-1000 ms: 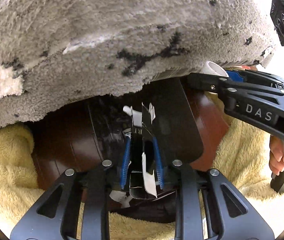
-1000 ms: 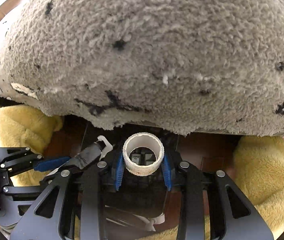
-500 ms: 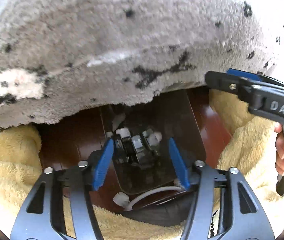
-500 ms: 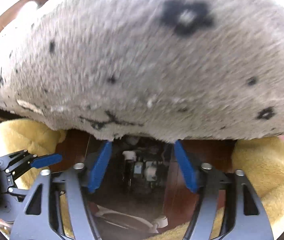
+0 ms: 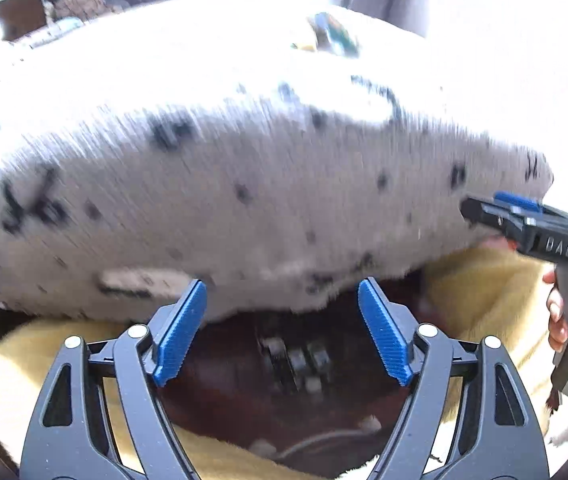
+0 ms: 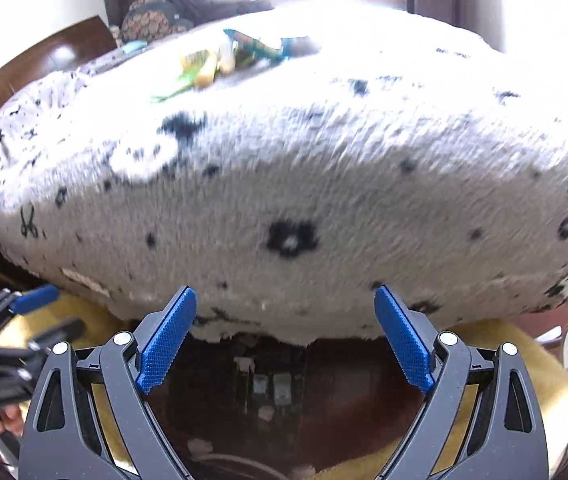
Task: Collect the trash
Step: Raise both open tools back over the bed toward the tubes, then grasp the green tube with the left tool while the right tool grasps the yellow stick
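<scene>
My left gripper (image 5: 281, 284) hangs over a dark brown container (image 5: 223, 400); its jaws are opening and nothing is between them. Dropped trash (image 5: 296, 360), dark pieces with white bits, lies blurred at the bottom. My right gripper (image 6: 284, 289) is above the same brown container (image 6: 344, 392), its jaws also opening and empty, with the trash (image 6: 267, 384) below. The right gripper (image 5: 524, 220) shows at the right of the left wrist view. The left gripper (image 6: 23, 320) shows at the left of the right wrist view.
A grey-white fluffy blanket (image 6: 324, 184) with black marks bulges over the container's far side. Colourful wrappers (image 6: 243, 52) lie on top of it. Yellow fluffy cloth (image 5: 484, 280) surrounds the container. A person's hand (image 5: 564, 320) holds the right gripper's handle. A white cable (image 5: 324, 436) lies in front.
Both grippers opened and rose. The left let go of a black-and-white scrap, the right a white ring; both left the jaws. The blanket's top with wrappers has come into view.
</scene>
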`<state>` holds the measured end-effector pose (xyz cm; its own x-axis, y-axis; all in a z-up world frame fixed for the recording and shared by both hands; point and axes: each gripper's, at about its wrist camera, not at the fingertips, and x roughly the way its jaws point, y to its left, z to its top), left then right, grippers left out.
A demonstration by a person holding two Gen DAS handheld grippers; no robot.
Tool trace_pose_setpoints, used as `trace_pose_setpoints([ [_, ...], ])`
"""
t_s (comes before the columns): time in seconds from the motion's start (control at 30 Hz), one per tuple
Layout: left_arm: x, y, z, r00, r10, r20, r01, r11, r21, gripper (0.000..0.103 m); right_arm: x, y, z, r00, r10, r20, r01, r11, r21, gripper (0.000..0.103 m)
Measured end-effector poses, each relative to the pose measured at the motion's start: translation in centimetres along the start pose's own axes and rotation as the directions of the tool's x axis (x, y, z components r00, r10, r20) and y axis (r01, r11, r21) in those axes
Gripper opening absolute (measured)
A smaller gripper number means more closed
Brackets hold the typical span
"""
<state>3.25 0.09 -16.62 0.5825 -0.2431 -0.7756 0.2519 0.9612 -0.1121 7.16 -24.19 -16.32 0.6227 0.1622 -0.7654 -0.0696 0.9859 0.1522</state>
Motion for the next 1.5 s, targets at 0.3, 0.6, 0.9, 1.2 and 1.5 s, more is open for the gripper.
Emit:
trace_pose_setpoints([
  [0.3, -3.1, -0.5, 4.7, 0.989, 0.05, 0.138, -0.055, 0.998, 0.037, 0.082, -2.8, -1.2, 3.1, 0.992, -0.035, 0.122, 0.035, 0.999, 0.0, 0.094],
  [0.6, -0.6, 0.6, 8.8, 0.987, 0.096, 0.131, -0.102, 0.994, 0.042, 0.082, -1.1, -1.4, 6.9, 0.991, -0.003, 0.137, 0.002, 1.0, 0.011, 0.094],
  [0.9, 3.2, 1.3, 13.0, 0.99, 0.079, 0.113, -0.085, 0.995, 0.054, 0.081, 3.7, 3.1, 12.6, 0.993, 0.038, 0.11, -0.033, 0.998, -0.045, 0.079],
  [1.2, 5.5, 1.2, 14.4, 0.996, 0.045, 0.077, -0.048, 0.998, 0.05, 0.08, 9.9, 8.1, 18.1, 0.996, 0.09, -0.001, -0.09, 0.994, -0.057, 0.056],
  [1.5, 7.6, 2.3, 15.6, 0.997, 0.053, 0.053, -0.056, 0.997, 0.046, 0.08, 13.3, 8.1, 19.2, 0.995, 0.075, -0.061, -0.076, 0.997, -0.023, 0.022],
])
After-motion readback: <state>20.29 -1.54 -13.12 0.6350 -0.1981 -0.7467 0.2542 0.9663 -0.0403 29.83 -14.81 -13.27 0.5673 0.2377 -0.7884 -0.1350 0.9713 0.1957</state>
